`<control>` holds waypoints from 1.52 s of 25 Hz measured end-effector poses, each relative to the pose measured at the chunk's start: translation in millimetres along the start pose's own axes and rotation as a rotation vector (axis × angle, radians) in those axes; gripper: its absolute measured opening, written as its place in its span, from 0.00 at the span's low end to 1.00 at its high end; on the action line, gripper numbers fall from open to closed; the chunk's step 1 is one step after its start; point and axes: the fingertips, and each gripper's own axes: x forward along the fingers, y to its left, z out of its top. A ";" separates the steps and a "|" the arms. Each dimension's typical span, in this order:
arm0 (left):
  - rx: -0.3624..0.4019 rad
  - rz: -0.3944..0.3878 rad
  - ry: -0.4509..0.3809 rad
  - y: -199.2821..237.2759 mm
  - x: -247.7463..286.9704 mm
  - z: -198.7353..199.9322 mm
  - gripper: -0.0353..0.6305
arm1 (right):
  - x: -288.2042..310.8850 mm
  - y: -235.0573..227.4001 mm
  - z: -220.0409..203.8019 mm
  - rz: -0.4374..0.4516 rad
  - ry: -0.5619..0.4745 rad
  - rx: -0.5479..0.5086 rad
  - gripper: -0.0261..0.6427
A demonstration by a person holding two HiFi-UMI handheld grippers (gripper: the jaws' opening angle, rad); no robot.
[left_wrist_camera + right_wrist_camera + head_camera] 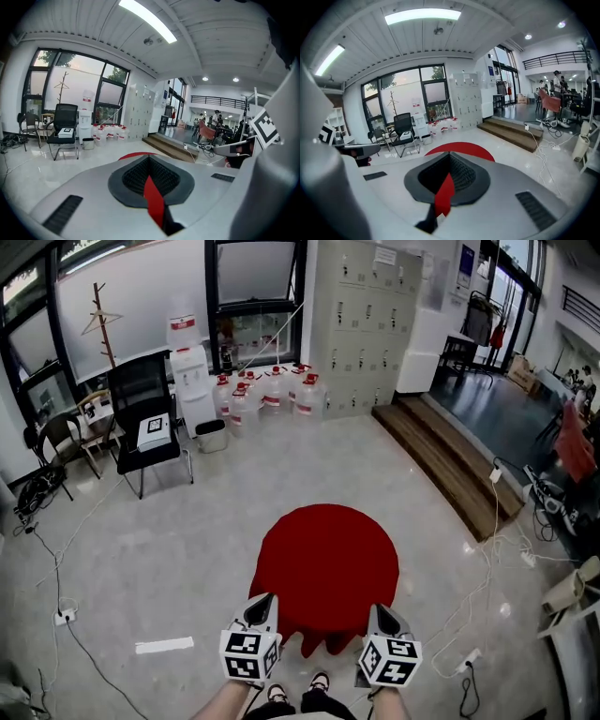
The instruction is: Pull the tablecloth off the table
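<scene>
Glossy pale floor (187, 549), black chair (141, 418) upper left — round red tablecloth (323, 559) at centre, hem scalloped; left gripper (263, 602) and right gripper (379, 611) clamp its near edge.

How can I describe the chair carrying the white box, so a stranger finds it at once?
Start at the big windows on the far wall and find the white water dispenser before them. Directly left of it stands a black office chair. Unlike the smaller chairs further left, it alone has a white box on its seat.
</scene>
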 end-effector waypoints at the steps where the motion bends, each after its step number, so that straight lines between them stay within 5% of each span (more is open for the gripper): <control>1: 0.008 -0.002 0.014 -1.2 1.5 -3.2 0.08 | 0.8 -3.2 -4.3 -0.004 0.005 0.017 0.08; 19: -0.006 -0.044 0.286 -44.5 29.1 -122.8 0.08 | 5.7 -55.7 -129.8 -0.039 0.227 0.157 0.08; 38: -0.023 -0.055 0.399 -28.2 34.0 -188.4 0.08 | 27.7 -26.9 -202.5 0.047 0.320 0.315 0.08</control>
